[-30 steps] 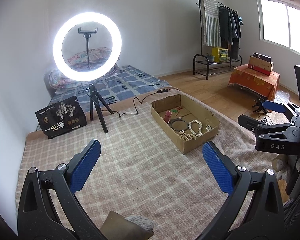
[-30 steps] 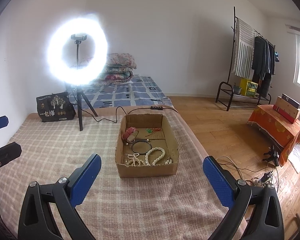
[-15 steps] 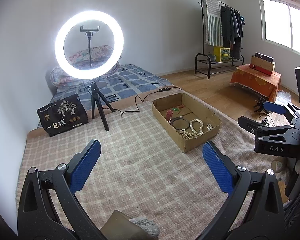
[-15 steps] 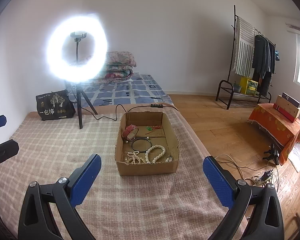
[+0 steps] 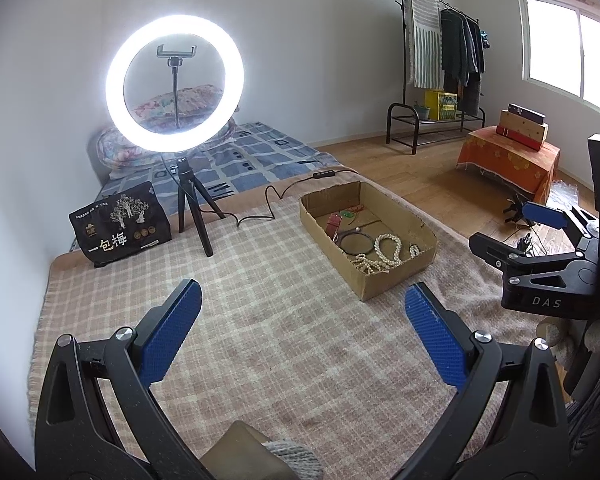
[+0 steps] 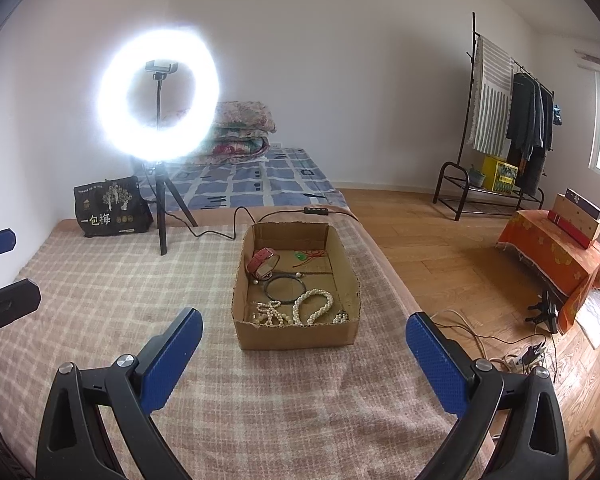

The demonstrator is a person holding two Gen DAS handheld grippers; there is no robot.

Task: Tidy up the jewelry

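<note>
An open cardboard box [image 6: 296, 336] [image 5: 396, 280] sits on the plaid blanket [image 6: 100, 300]. Inside lie white pearl necklaces [image 6: 314, 306] [image 5: 388, 246], a dark ring bangle [image 6: 283, 288] [image 5: 355, 241], a red strap watch [image 6: 264, 262] [image 5: 333, 224] and a green pendant on red cord [image 6: 300, 256]. My right gripper [image 6: 302, 340] is open and empty, just short of the box's near wall. My left gripper [image 5: 300, 320] is open and empty, over the blanket to the left of the box. The right gripper also shows at the right edge of the left wrist view [image 5: 540, 240].
A lit ring light [image 6: 158, 94] on a tripod [image 6: 162, 216] stands behind the box's left, its cable [image 6: 220, 232] running past the box. A black printed bag [image 6: 110, 208] sits at the blanket's far left. The bed edge drops to wooden floor [image 6: 440, 260] at right, with cables [image 6: 500, 352].
Both grippers have shifted slightly; the box sits a little nearer and lower in the right wrist view. Both stay open and empty.
</note>
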